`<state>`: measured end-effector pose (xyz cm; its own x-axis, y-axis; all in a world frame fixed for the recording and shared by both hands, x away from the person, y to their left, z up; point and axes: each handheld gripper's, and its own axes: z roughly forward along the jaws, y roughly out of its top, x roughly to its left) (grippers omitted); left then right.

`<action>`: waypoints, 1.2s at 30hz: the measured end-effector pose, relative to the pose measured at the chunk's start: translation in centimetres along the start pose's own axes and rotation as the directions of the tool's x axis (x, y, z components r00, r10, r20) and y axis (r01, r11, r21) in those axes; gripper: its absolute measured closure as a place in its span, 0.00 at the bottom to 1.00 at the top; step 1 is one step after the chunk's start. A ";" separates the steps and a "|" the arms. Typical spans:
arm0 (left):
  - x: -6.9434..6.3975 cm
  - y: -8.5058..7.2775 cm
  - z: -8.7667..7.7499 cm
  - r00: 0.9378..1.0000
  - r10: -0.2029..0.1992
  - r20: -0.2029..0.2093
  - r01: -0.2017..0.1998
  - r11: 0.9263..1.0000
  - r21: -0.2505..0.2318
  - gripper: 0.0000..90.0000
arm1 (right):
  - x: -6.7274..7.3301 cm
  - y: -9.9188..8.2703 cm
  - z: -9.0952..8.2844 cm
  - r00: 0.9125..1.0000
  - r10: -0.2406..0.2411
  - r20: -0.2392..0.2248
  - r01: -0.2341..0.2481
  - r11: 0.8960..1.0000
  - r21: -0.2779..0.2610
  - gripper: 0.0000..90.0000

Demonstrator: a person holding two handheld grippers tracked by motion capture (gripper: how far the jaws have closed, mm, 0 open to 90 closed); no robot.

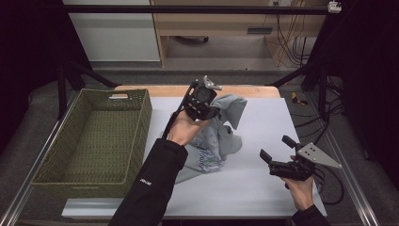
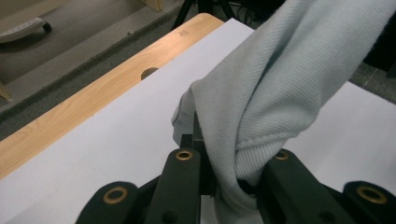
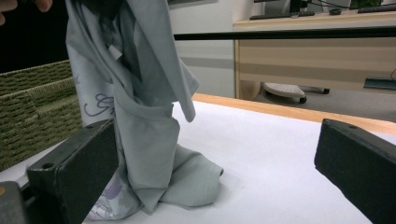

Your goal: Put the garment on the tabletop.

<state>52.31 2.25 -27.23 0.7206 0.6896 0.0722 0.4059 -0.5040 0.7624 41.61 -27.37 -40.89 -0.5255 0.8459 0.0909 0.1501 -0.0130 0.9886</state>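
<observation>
A pale grey-green garment with blue printed lettering hangs bunched from my left gripper, which is shut on a fold of its cloth and holds it above the white table cover. The garment's lower part rests crumpled on the cover. My right gripper is open near the table's front right, jaws wide apart with nothing between them, a short way right of the garment.
A green woven basket stands at the table's left. The white cover leaves a wooden table edge bare at the back. Black frame bars and cables lie beyond the right side.
</observation>
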 end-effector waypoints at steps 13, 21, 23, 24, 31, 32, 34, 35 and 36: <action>-0.5 -3.1 2.7 1.000 -0.004 0.006 0.004 0.998 0.059 0.89 | 0.2 -0.4 -0.2 1.000 0.005 -0.020 -0.005 1.000 -0.004 0.01; -0.3 -5.7 4.1 0.999 -0.040 0.029 0.038 0.997 0.074 0.88 | 0.4 -0.5 -0.1 0.999 -0.009 -0.031 0.009 1.000 0.009 0.01; -0.2 -6.0 4.2 0.999 -0.041 0.032 0.038 0.997 0.074 0.88 | 0.4 -0.6 -0.1 0.999 -0.008 -0.034 0.009 1.000 0.007 0.00; -0.1 -6.2 4.2 0.998 -0.043 0.035 0.041 0.997 0.071 0.88 | 0.4 -0.6 -0.1 0.999 -0.010 -0.042 0.010 1.000 0.009 0.01; 0.0 -8.0 4.5 0.995 -0.066 0.069 0.061 0.996 0.067 0.67 | 0.7 -0.8 0.1 0.999 -0.013 -0.052 0.013 1.000 0.014 0.00; 0.0 -8.1 4.4 0.994 -0.073 0.078 0.068 0.996 0.061 0.56 | 0.7 -0.8 0.2 0.998 -0.019 -0.054 0.019 1.000 0.008 0.00; -0.1 -8.3 4.0 0.994 -0.076 0.084 0.072 0.997 0.041 0.37 | 0.8 -0.8 0.2 0.998 -0.009 -0.055 0.010 1.000 0.017 0.00; -0.2 -8.4 3.7 0.994 -0.074 0.083 0.071 0.997 0.030 0.29 | 0.8 -0.9 0.2 0.998 -0.009 -0.058 0.010 1.000 0.021 0.00; -0.2 -8.4 3.7 0.994 -0.074 0.083 0.071 0.997 0.030 0.21 | 0.9 -0.9 0.3 0.998 -0.011 -0.056 0.012 1.000 0.018 0.00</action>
<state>50.88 4.44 -36.00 0.7330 0.6792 -0.0378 0.4732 -0.4691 0.7457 41.29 -26.45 -41.77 -0.5728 0.8151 0.0867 0.1588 0.0065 0.9873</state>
